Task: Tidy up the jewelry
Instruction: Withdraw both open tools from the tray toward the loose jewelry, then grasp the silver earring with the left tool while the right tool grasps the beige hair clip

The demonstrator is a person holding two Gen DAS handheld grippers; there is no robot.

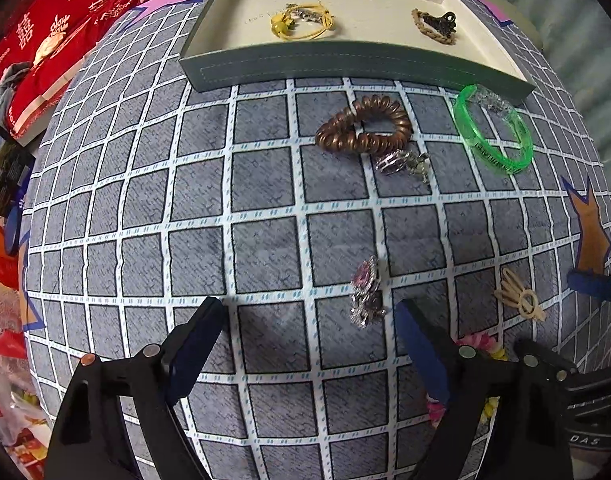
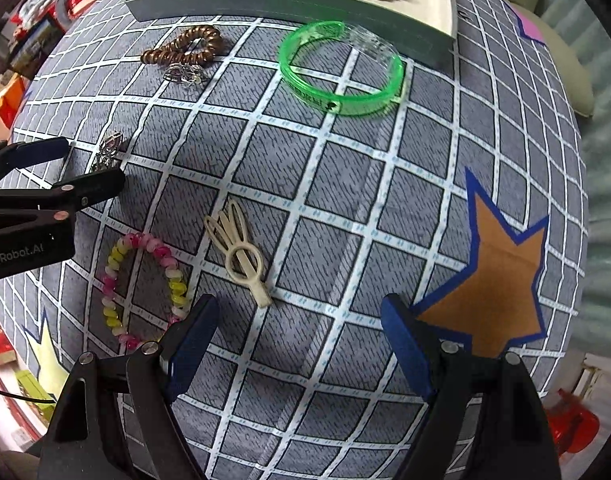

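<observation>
A grey tray (image 1: 345, 66) at the far edge holds a yellow hair tie (image 1: 301, 22) and a brown braided tie with a dark clip (image 1: 435, 26). On the checked cloth lie a brown spiral hair tie (image 1: 365, 126), a silver brooch (image 1: 403, 162), a green bangle (image 1: 493, 130), a pink crystal clip (image 1: 365, 292) and a cream hair clip (image 2: 241, 252). A pink-yellow bead bracelet (image 2: 145, 288) lies near it. My left gripper (image 1: 309, 312) is open, the crystal clip just inside its right finger. My right gripper (image 2: 301, 312) is open and empty, next to the cream clip.
Red printed fabric (image 1: 65, 20) and clutter lie beyond the cloth's left edge. An orange star (image 2: 493, 276) is printed on the cloth at the right. The left gripper (image 2: 85, 168) shows at the left of the right wrist view.
</observation>
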